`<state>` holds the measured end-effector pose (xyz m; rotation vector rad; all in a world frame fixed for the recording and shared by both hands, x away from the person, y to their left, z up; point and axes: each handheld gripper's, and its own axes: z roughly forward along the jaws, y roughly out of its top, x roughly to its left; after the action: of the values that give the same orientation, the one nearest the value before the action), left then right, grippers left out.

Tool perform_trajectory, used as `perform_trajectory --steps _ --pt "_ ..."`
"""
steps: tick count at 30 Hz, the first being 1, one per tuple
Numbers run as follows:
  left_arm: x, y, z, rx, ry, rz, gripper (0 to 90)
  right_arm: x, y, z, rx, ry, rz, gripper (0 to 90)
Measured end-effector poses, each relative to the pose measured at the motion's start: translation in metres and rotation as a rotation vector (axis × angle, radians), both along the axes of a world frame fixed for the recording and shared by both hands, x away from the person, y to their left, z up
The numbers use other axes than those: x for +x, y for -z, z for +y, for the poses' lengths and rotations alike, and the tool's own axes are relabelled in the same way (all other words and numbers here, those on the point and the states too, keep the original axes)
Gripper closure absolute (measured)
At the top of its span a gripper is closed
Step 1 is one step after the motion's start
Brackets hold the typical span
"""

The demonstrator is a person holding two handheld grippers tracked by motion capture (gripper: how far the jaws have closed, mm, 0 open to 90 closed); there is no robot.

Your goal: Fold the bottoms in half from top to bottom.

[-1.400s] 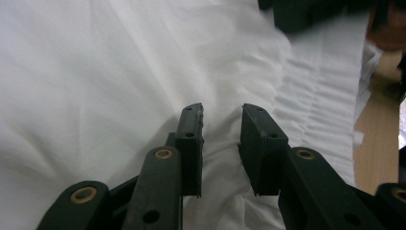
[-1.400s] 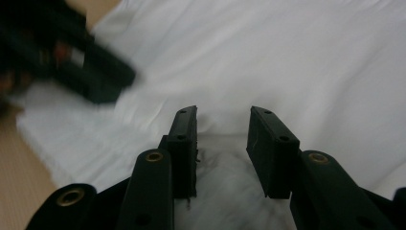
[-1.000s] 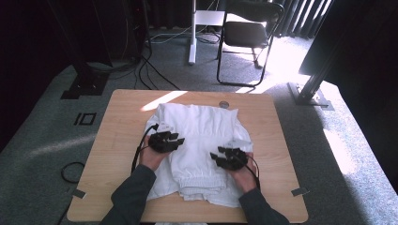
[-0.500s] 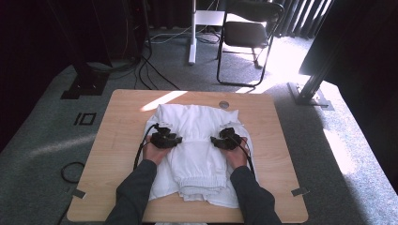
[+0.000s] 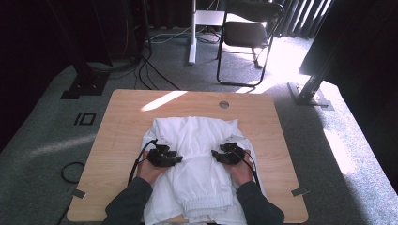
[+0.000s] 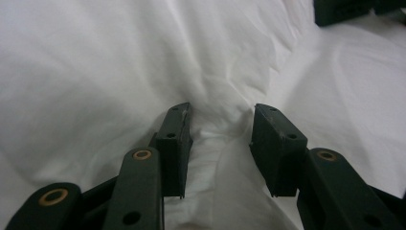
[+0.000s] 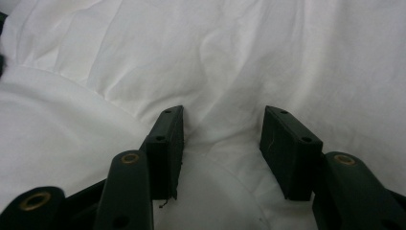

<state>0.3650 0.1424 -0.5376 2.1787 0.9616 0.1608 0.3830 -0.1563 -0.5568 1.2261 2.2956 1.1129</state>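
White garment (image 5: 199,164) lying folded on the table's (image 5: 122,122) near half, both grippers pressed onto it.
We find the left gripper (image 6: 220,125) and right gripper (image 7: 222,127) part-open, jaws straddling raised cloth, nothing clamped; closing now may catch one layer only and drag the fold apart.

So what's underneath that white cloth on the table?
Under the white cloth you can see the wooden table, bare around three sides. The cloth is folded in layers, so whatever else might lie beneath or between them is covered.
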Motion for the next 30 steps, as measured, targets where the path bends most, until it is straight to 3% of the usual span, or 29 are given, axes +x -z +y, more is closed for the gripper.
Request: perform_trajectory --steps 1,2,3,6,8,9,10,12,14,15,16,18,19,20,24,27,30 --pt "-0.003 -0.008 0.004 -0.006 0.001 -0.042 54.1 -0.009 0.000 -0.001 -0.003 -0.008 0.001 49.9" --pt "0.000 -0.019 0.012 -0.017 -0.046 -0.093 52.6 -0.010 0.000 -0.001 -0.001 -0.012 -0.002 49.8" --pt "0.000 -0.019 0.012 -0.017 -0.046 -0.093 51.9 -0.011 0.001 -0.002 0.002 -0.009 0.000 49.9" --pt "0.020 -0.036 0.033 -0.037 -0.173 -0.140 48.2 -0.012 0.001 -0.002 0.002 -0.010 -0.005 49.9" --pt "0.038 -0.044 0.046 -0.083 -0.227 -0.165 33.9 -0.012 0.001 -0.002 0.002 -0.010 -0.005 49.9" --pt "0.047 -0.046 0.050 -0.086 -0.262 -0.175 33.9 -0.012 0.001 -0.002 0.002 -0.010 -0.005 49.9" --pt "0.056 -0.047 0.053 -0.075 -0.304 -0.193 28.1 -0.012 0.001 -0.002 0.003 -0.010 -0.006 49.9" --pt "0.075 -0.045 0.057 -0.067 -0.366 -0.182 16.8 -0.012 0.001 -0.002 0.006 -0.008 -0.004 49.9" --pt "0.091 -0.038 0.058 -0.060 -0.418 -0.155 15.3 -0.012 0.001 -0.002 0.008 -0.008 -0.006 49.9" --pt "0.096 -0.033 0.058 -0.055 -0.432 -0.140 9.4 -0.012 0.002 -0.002 0.009 -0.009 -0.007 50.0" --pt "0.104 -0.024 0.057 -0.020 -0.452 -0.109 9.1 -0.012 0.001 -0.003 0.010 -0.010 -0.006 50.0" --pt "0.104 -0.024 0.057 -0.020 -0.452 -0.109 8.4 -0.012 0.001 -0.003 0.009 -0.011 -0.007 50.0" --pt "0.111 -0.011 0.058 0.006 -0.472 -0.065 8.4 -0.012 0.001 -0.003 0.009 -0.011 -0.007 49.9" --pt "0.112 -0.006 0.060 0.015 -0.488 -0.046 7.6 -0.012 0.001 -0.003 0.009 -0.013 -0.006 50.0" --pt "0.114 0.005 0.067 0.011 -0.519 -0.008 7.3 -0.014 0.001 -0.004 0.008 -0.009 -0.003 50.2" --pt "0.113 0.007 0.070 0.026 -0.512 -0.018 9.3 -0.016 0.002 -0.005 0.011 -0.005 -0.004 50.4" --pt "0.109 0.004 0.067 0.028 -0.444 -0.019 24.8 -0.017 0.001 -0.005 0.011 0.000 0.001 50.4"
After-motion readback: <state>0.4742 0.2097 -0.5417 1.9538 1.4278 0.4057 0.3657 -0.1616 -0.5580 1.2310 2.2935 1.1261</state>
